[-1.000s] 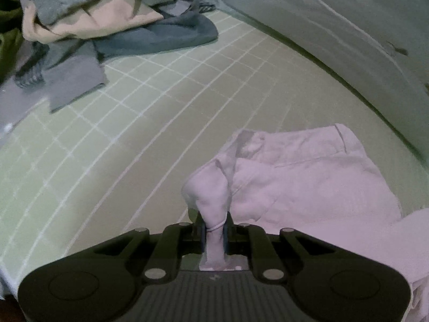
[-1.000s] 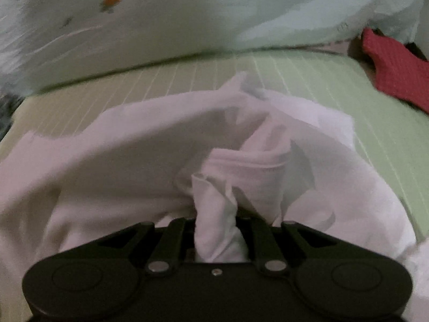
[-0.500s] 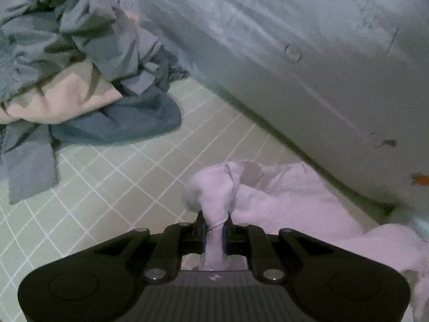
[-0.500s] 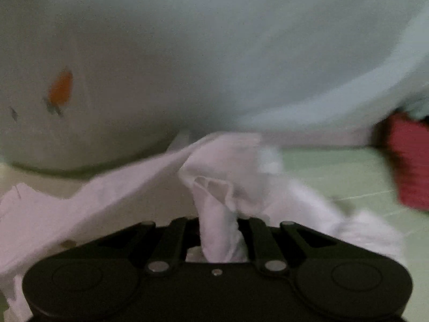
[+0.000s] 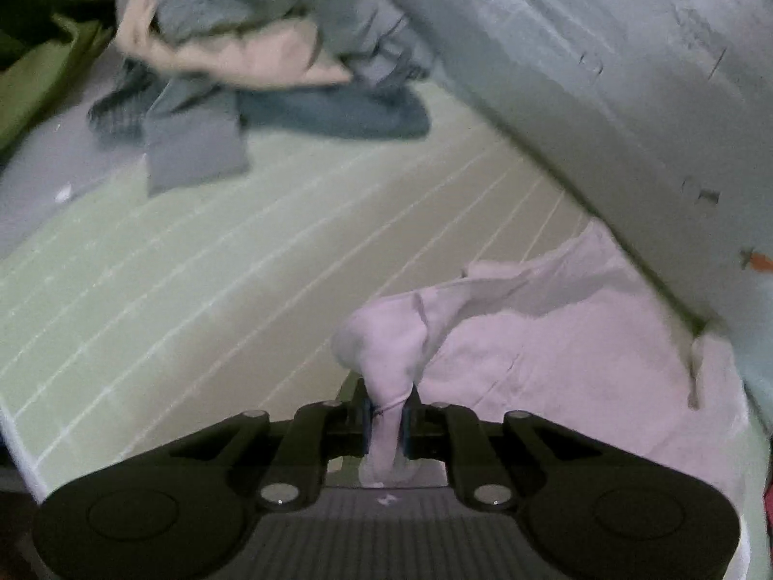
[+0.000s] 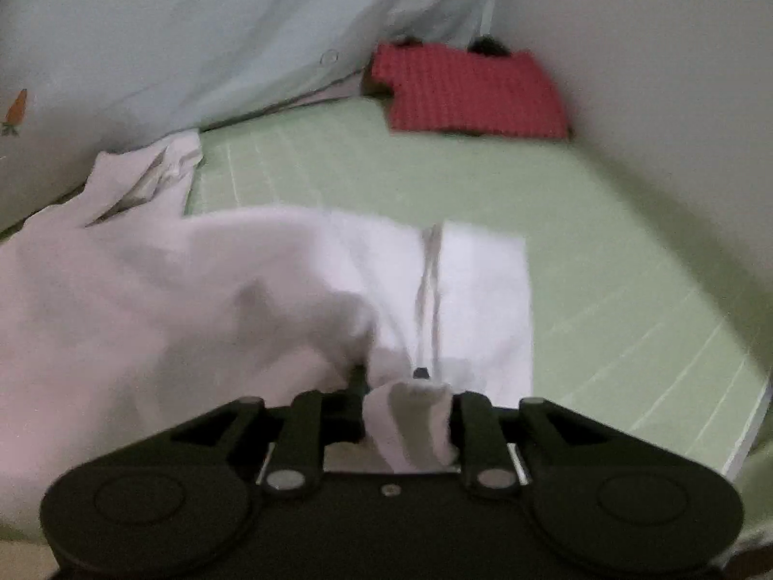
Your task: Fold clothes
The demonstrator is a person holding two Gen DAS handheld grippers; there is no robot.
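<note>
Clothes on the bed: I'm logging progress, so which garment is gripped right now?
The white garment, pinched by both the left hand-held gripper and right hand-held gripper. The grey-and-peach pile and red garment lie untouched.

White garment (image 5: 570, 353), pale, thin fabric, partly spread and rumpled on the green gridded bed (image 5: 251, 251). One bunched corner is lifted off the bed at 6 o'clock in the left wrist view. In the right wrist view a flat panel with a vertical seam lies at 1 o'clock; its far edge, at 10 o'clock, touches the light blue bedding (image 6: 203, 38).
</note>
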